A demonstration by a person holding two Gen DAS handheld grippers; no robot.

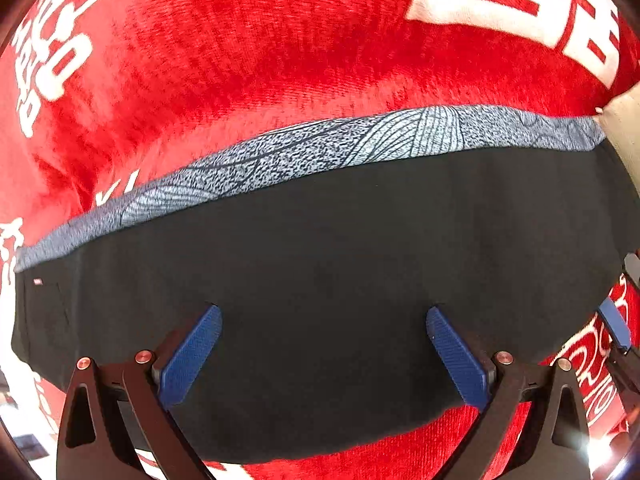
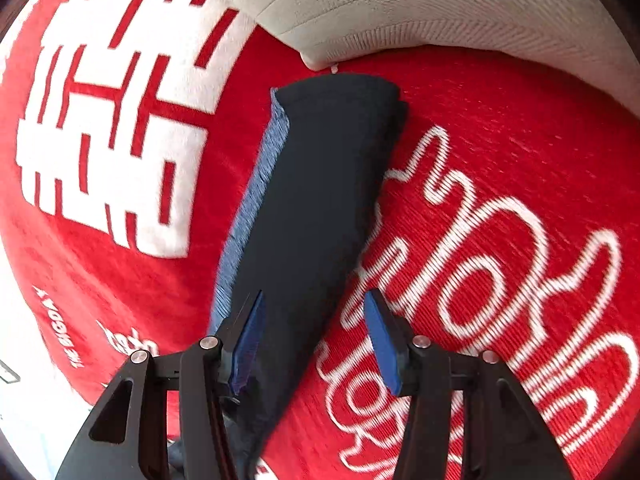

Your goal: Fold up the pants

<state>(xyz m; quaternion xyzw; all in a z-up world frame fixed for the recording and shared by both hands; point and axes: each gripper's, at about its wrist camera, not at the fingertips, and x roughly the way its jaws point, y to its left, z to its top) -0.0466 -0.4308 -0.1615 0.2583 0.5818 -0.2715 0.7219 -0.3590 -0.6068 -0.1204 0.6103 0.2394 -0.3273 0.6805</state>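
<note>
The folded black pants lie flat on a red blanket, and a blue-grey patterned layer shows along their far edge. My left gripper hovers over the black cloth, open wide with nothing between its blue pads. In the right wrist view the pants run away from me as a long narrow stack. My right gripper is open over their near end. Its left pad sits on the cloth and its right pad is off the edge over the blanket. Neither pad presses on the cloth.
The red blanket has large white lettering and covers the whole surface. A beige woven cushion lies just past the far end of the pants. It also shows at the right edge of the left wrist view, as the cushion.
</note>
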